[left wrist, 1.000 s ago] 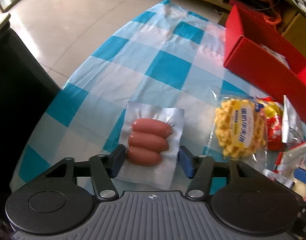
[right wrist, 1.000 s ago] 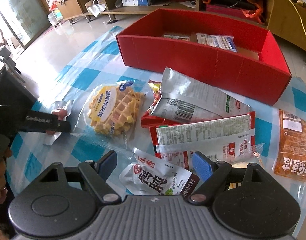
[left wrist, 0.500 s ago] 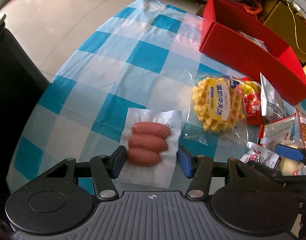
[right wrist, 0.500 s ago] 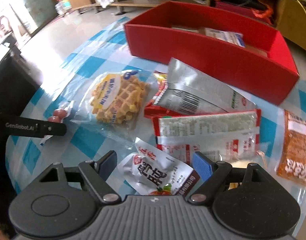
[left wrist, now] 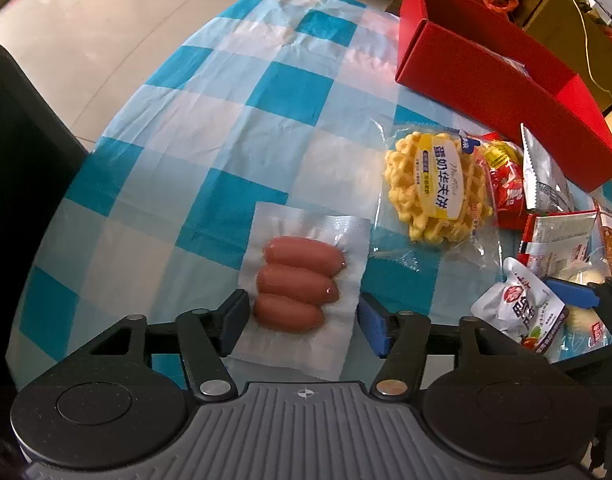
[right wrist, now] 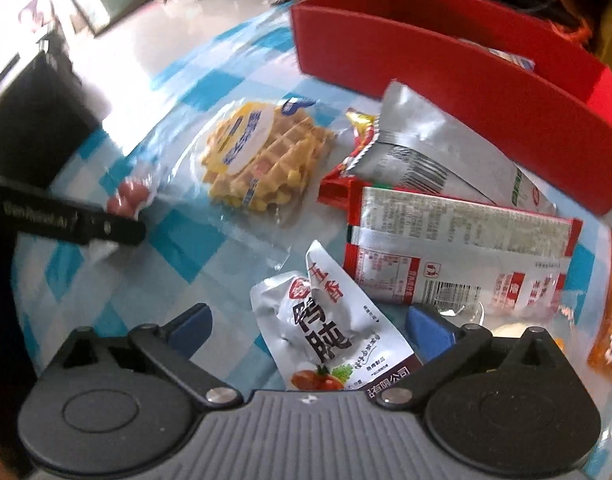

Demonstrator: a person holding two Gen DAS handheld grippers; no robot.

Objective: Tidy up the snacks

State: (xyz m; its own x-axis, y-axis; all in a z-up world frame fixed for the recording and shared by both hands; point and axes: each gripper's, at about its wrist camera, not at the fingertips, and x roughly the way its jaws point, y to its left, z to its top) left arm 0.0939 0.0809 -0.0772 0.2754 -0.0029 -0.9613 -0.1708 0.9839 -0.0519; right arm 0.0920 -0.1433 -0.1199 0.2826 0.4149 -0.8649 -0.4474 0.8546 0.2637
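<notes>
The left gripper is held over the sausage pack, a clear pouch of 3 sausages lying flat on the checked tablecloth, well short of the red box. Its jaws are opening; the pouch lies between them, but the pads are not seen pressing on it.

The right gripper is spread to its widest, its jaws opening, with the white pouch lying between the fingers ungripped. That pouch rests just beside the red-edged packets, nearer than the red box. The waffle pack lies between the two grippers' targets.

Risks judged from this position:
1. The sausage pouch is thin and flat; a closure on its film margin alone is likely to slip or crumple it.
2. The white pouch is creased and glossy; it may be pushed aside rather than caught.
3. The neighbouring packet edge may be pinched together with the white pouch.
</notes>
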